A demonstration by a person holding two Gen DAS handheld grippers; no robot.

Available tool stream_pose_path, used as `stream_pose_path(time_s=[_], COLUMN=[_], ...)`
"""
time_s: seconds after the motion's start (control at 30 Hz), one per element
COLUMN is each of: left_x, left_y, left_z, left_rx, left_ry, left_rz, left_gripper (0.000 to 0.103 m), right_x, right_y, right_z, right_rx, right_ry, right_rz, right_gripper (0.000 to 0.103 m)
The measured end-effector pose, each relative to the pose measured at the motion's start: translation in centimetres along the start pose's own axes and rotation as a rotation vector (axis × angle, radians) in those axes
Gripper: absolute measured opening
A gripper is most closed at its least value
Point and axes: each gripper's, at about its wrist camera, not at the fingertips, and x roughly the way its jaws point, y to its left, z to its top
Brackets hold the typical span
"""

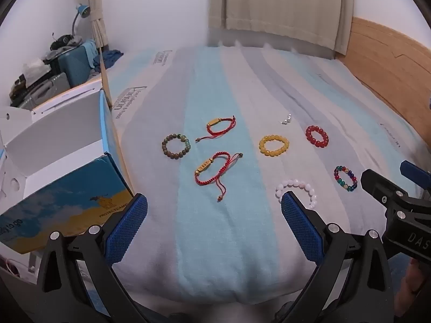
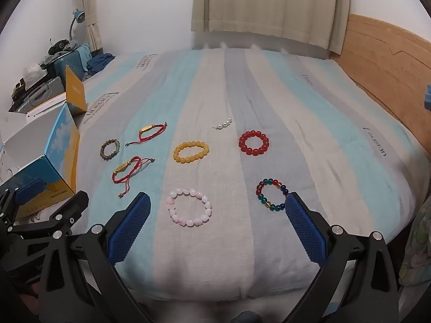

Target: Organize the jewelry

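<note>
Both claws are spread as wide as they go and holding nothing. The left gripper [image 1: 214,210] hangs over the near part of the bed, tilted down, with bare sheet between its pads. The right gripper [image 2: 216,210] sits just to its right, and the pink bracelet [image 2: 189,206] lies on the sheet between its fingers, not touched.

Far as I can tell nothing's been sorted yet. Everything's laid out loose on the striped sheet [image 2: 269,255]: multicolor bracelet [image 2: 272,194] by the right pad, yellow bracelet [image 2: 191,151] and red bead bracelet [image 2: 254,143] farther back, small pearl piece [image 2: 223,125] beyond those. On the left are two red cord bracelets [image 1: 212,170] [image 1: 221,127] and a green-brown bracelet [image 1: 176,143]. The open box [image 1: 67,167] at the left edge looks empty from here, probably where stuff goes.

Room-wise it's easy: pieces are well apart and the sheet is open all around. Watch the box wall on the left, the headboard [image 2: 382,62] far right, and the two grippers being close together.
</note>
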Motion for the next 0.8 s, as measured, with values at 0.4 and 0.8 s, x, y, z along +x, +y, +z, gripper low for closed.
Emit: stream_pose_path(time_s=[0.4, 0.8], left_x=[-0.2, 0.0], left_y=[1.2, 0.8], left_z=[0.3, 0.0], left_rx=[-0.018, -0.004], left_ry=[-0.001, -0.002], left_rz=[-0.007, 0.005], left_gripper=[0.097, 0.097], right_x=[0.4, 0.8], right_y=[1.3, 1.1], right_z=[-0.3, -0.2], right_rx=[-0.029, -0.03], right_ry=[0.009, 0.027], right_rz=[-0.011, 0.002], right_gripper=[0.096, 0.096])
